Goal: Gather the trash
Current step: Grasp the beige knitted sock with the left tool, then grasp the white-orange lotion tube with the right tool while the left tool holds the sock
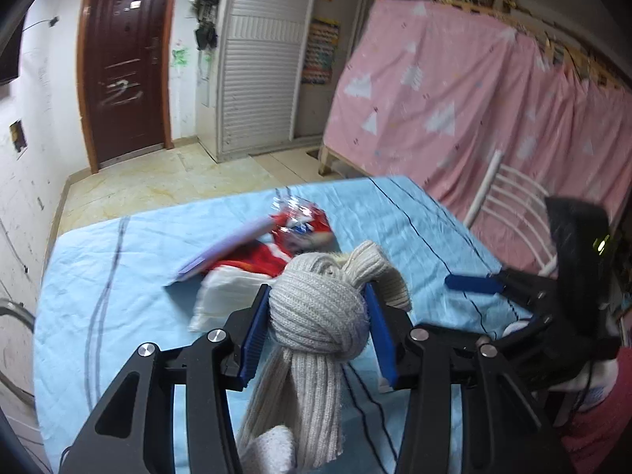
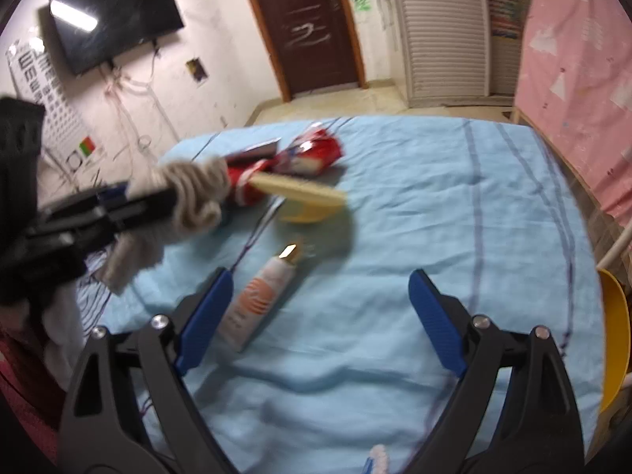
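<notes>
Left wrist view: left tool (image 1: 318, 316) clamped on a knotted beige knit cloth (image 1: 316, 312), blue pads pressed on both sides of the knot, loose ends hanging down toward the cam. All sits over a bed w/ a light-blue sheet (image 1: 118, 276).

Landmark = the red wrapper (image 1: 300, 229) lying on the sheet. Just beside it on the left, a flat purple packet (image 1: 221, 249), touching or overlapping, can't tell which. Near side of the wrapper, a white folded piece (image 1: 225, 296), partly behind the tool. Well right of the wrapper, the right tool's blue pad (image 1: 474, 283) pokes in, w/ a white chair back (image 1: 513, 197) behind it.

Right wrist view: right tool (image 2: 316, 316) spread wide, nothing between the pads, hovering over the sheet. Red wrapper (image 2: 304, 154) at the far side of the bed; a yellow comb-like item (image 2: 300, 193) w/ a yellow dish under it sits just in front of the wrapper. Nearer still, a white-and-orange tube (image 2: 256, 300) lies on the sheet, gold tip pointing toward the wrapper, right next to the tool's left pad, not gripped. Left tool w/ the knit cloth (image 2: 189, 193) is left of the wrapper, raised off the sheet. Blur on far items.
</notes>
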Available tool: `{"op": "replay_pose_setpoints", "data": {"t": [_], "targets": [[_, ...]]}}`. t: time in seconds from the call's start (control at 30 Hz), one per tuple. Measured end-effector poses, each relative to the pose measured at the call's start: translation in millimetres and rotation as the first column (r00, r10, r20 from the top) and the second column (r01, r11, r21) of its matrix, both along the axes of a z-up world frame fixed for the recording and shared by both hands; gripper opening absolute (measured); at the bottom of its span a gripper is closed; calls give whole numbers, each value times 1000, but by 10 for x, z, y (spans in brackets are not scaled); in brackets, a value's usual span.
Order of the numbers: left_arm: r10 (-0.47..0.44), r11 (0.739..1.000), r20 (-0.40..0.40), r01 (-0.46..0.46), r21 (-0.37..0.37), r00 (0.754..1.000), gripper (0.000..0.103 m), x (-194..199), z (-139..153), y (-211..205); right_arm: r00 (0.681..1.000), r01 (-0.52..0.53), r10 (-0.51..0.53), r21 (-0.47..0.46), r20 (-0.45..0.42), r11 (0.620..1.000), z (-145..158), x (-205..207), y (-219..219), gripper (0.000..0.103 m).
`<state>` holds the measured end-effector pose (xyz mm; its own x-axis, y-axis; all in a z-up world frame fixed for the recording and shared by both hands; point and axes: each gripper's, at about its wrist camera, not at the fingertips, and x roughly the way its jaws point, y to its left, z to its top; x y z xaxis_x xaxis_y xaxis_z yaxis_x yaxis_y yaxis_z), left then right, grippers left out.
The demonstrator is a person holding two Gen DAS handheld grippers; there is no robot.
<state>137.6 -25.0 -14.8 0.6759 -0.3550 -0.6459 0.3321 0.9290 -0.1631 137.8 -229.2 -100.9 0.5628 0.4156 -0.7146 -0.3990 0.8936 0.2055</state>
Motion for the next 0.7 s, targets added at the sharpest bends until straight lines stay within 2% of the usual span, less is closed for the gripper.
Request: {"op": "replay_pose_setpoints", "data": {"t": [0.13, 0.2, 0.27, 0.4, 0.57, 0.7], "targets": [[27, 1000, 5, -27, -15, 1000, 38, -35, 17, 136, 999, -38, 37, -66, -30, 997, -79, 57, 235, 87], [31, 999, 1, -31, -25, 1000, 38, -53, -3, 193, 998, -43, 39, -90, -40, 995, -107, 103, 306, 80], [32, 999, 1, -32, -34, 999, 38, -62, -14, 230, 998, -39, 33, -107, -58, 994, -141, 167, 364, 69], [30, 998, 4, -30, -52, 1000, 38, -70, -32, 286, 998, -27, 18, -153, -57, 988, -126, 247, 454, 60], [28, 997, 1, -28, -73, 1000, 38, -71, -85, 379, 998, -48, 40, -236, -40, 971, -139, 213, 620, 43], [25, 996, -6, -25, -89, 1000, 38, -67, -136, 425, 998, -65, 59, -255, -32, 965, -135, 173, 694, 33]]}}
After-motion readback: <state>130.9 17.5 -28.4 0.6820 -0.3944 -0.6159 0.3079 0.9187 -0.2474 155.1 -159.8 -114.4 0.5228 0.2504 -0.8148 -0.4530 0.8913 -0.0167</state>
